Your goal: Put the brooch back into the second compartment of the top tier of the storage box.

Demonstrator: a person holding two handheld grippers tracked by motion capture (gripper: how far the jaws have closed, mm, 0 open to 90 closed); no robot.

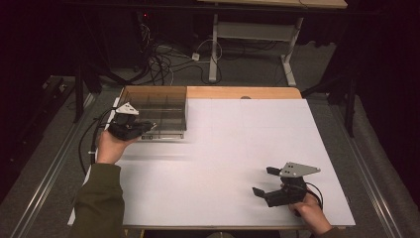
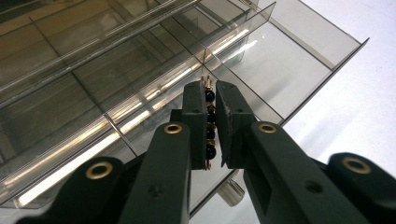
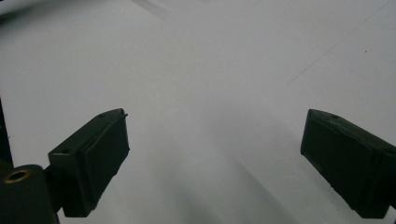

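High view: the left gripper (image 1: 130, 128), held in a hand with an olive sleeve behind it, rests at the near-left corner of a clear smoked-plastic compartment box (image 1: 163, 101) that stands at the far left of the white table (image 1: 233, 148). Left gripper view: the jaws are closed on a thin strip of dark blue beads set in gold-coloured metal (image 2: 209, 126), pinched upright between the flat black pads, just above the box's thin divider walls (image 2: 205, 56); which compartment lies beneath it I cannot tell. The right gripper (image 1: 264, 181) sits low at the near right, well apart from the box, its matte jaws spread wide over bare table. No writing can be read anywhere.
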